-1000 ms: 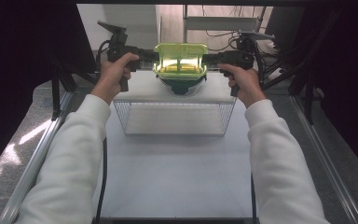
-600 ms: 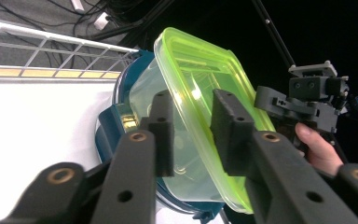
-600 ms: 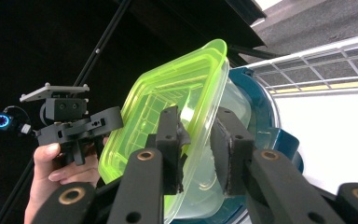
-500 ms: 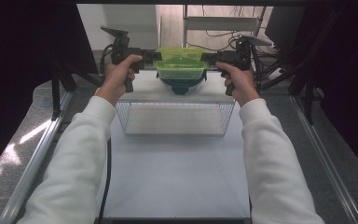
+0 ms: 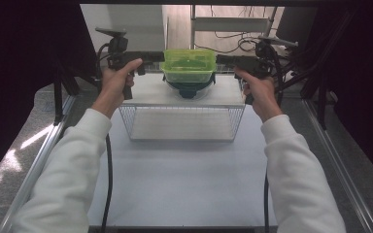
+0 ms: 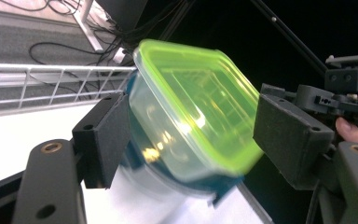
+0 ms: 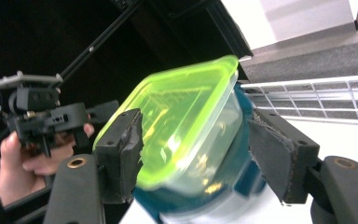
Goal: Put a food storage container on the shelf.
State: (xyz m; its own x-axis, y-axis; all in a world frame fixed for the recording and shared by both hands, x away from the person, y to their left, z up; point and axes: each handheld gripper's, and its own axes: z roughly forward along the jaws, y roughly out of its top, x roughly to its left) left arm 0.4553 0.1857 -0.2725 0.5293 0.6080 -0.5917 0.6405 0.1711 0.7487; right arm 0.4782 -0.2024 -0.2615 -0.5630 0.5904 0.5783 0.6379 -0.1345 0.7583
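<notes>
A clear box with a lime-green lid (image 5: 188,65) rests on a dark teal bowl-like piece (image 5: 189,89) at the back of the table. My left gripper (image 5: 158,57) is at the box's left side and my right gripper (image 5: 222,60) at its right. In the left gripper view the box (image 6: 191,116) lies between the pads (image 6: 105,137) of my left gripper (image 6: 191,135), with gaps showing. The right gripper view shows the box (image 7: 191,121) between my right gripper's (image 7: 200,156) spread pads (image 7: 282,158). Both pairs of jaws have just been opening, with the box still between them.
A wire basket (image 5: 182,121) stands just in front of the raised white ledge (image 5: 148,92) that carries the teal piece. White tabletop (image 5: 184,179) stretches toward the person. Black frame struts and cables (image 5: 233,41) crowd the back and both sides.
Both grippers were clamped on the box's sides and now stand open around it. The box went from tilted to level and sank slightly onto the teal piece.
</notes>
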